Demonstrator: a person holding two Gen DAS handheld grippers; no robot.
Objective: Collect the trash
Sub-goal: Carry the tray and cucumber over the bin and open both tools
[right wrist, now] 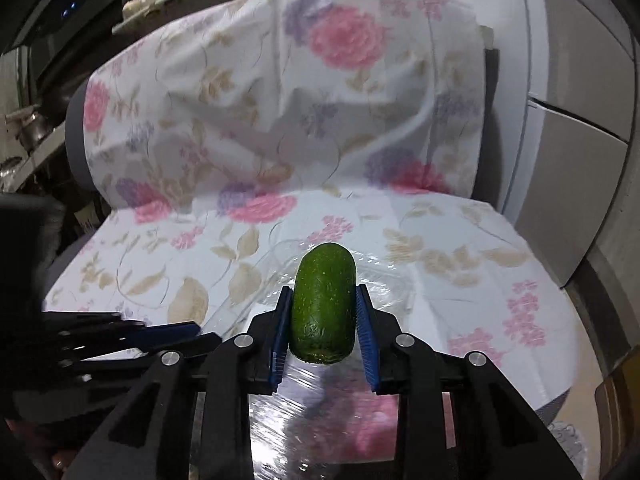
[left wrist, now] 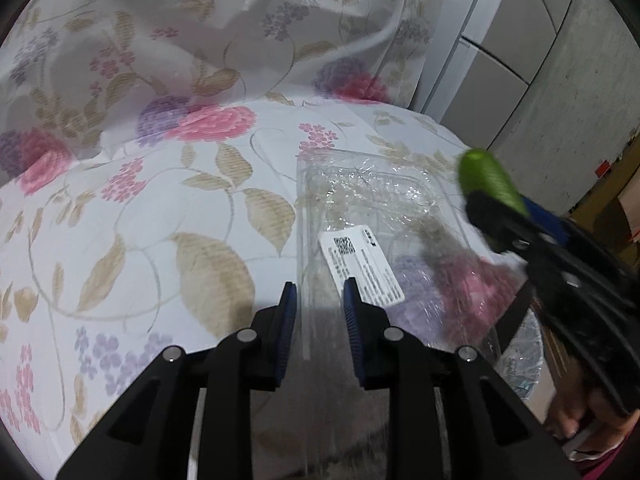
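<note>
The right tool (right wrist: 323, 320) grips a green avocado-like fruit (right wrist: 324, 304) between its blue pads, which press on the fruit's two sides; the fruit stands lengthwise along the fingers, its rounded end pointing away from the camera, and it is held above a clear plastic tray (left wrist: 372, 200) wrapped in crinkled film. That tray lies on a seat draped with a floral sheet (left wrist: 160, 208) of pink and purple flowers and tan leaves, and a white printed label (left wrist: 360, 268) sits on its film. The left tool (left wrist: 320, 304) hovers at the near edge of the tray with its jaws partly apart; an edge of the clear plastic seems to run between the pads, but whether they pinch it cannot be told. In the left wrist view the right tool (left wrist: 486, 210) and its fruit (left wrist: 490, 180) appear at the right, blurred, over the tray's far side, and part of a hand (left wrist: 576, 408) shows below it.
</note>
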